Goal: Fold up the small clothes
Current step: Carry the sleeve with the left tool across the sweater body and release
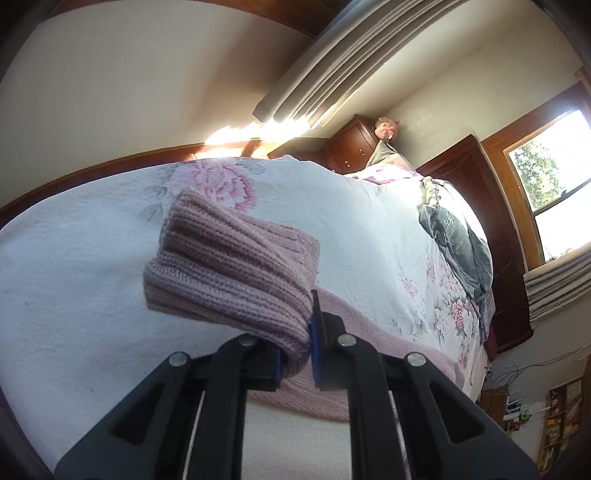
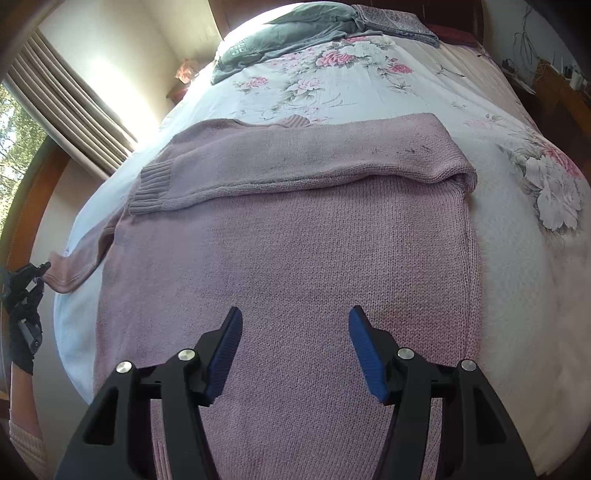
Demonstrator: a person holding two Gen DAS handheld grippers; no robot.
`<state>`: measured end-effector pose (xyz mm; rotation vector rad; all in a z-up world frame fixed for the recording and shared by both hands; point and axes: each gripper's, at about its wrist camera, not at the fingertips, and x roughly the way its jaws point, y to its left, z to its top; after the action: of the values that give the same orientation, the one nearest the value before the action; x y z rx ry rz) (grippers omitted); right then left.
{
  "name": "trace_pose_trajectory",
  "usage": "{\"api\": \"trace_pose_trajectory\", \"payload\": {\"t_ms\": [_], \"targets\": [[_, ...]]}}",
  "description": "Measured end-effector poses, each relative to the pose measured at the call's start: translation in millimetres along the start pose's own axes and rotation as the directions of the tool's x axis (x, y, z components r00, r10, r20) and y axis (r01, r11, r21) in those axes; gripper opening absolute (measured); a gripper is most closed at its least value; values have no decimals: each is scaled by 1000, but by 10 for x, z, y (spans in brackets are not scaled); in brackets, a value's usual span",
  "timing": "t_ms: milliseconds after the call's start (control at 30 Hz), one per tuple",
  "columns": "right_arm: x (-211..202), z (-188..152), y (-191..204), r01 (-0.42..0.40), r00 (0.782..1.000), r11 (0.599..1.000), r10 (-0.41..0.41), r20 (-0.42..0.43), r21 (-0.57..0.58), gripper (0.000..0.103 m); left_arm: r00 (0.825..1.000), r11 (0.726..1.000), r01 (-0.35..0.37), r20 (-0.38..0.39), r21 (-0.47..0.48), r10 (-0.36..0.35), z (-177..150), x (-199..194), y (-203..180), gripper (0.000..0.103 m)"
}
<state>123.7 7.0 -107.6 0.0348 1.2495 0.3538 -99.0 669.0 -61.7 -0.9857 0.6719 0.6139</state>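
My left gripper (image 1: pixel 295 354) is pinching the end of one sleeve (image 1: pixel 229 273). Its jaws are pressed on the knit, and the ribbed cuff sticks up and out past them, off the bed. From my right camera I can see that same gripper (image 2: pixel 40 267) far off at the left edge, with the sleeve (image 2: pixel 79 264) stretched out to it from the sweater's side. A black glove (image 2: pixel 22 343) holds it there.

My right gripper (image 2: pixel 295 347) holds nothing. Its jaws are spread wide, and the blue pads (image 2: pixel 367 350) hang over the lower part of the sweater (image 2: pixel 288 258).

The sweater is pink knit and lies flat on the bed (image 2: pixel 517 258), across the near end. Its other sleeve (image 2: pixel 295 162) is folded across the chest, with its cuff (image 2: pixel 151 188) lying near the left side. Some small dark specks sit on that sleeve near the shoulder.

The bed cover is white with pink flowers. Farther up lies a grey shirt (image 2: pixel 280 40) with a white square mark on it. I cannot read it. Beside the shirt lies a folded purple cloth (image 2: pixel 395 22).

A curtain (image 2: pixel 70 99) hangs by the window at the left.
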Motion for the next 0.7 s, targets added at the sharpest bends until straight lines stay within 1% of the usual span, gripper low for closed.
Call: {"api": "trace_pose_trajectory", "payload": {"t_ms": [167,267,367,467,533,700], "targets": [[84,42,-171,11,1000,1000,-11,-1,-16,60,1000,991,18,-23,129,-15,-316,74,-752,9],[100,73,-244,-15,1000,999,15,0,-42,60,998,980,45,-48,192,-37,-602,146,-1220,9],[84,116,-271,-5,1000,996,6,13,-85,60,994,963,91,-83,255,-72,-942,210,-1703,9],[26,178,-303,-1,999,993,6,35,-118,60,985,937,147,-134,318,-109,-1347,299,-2216,9],[-13,213,-337,20,998,990,-12,55,-141,60,977,915,185,-171,359,-131,-1636,368,-2546,9],[-34,304,-554,18,998,991,-9,66,-130,60,948,861,271,-273,431,-162,-2308,585,-3237,9]]}}
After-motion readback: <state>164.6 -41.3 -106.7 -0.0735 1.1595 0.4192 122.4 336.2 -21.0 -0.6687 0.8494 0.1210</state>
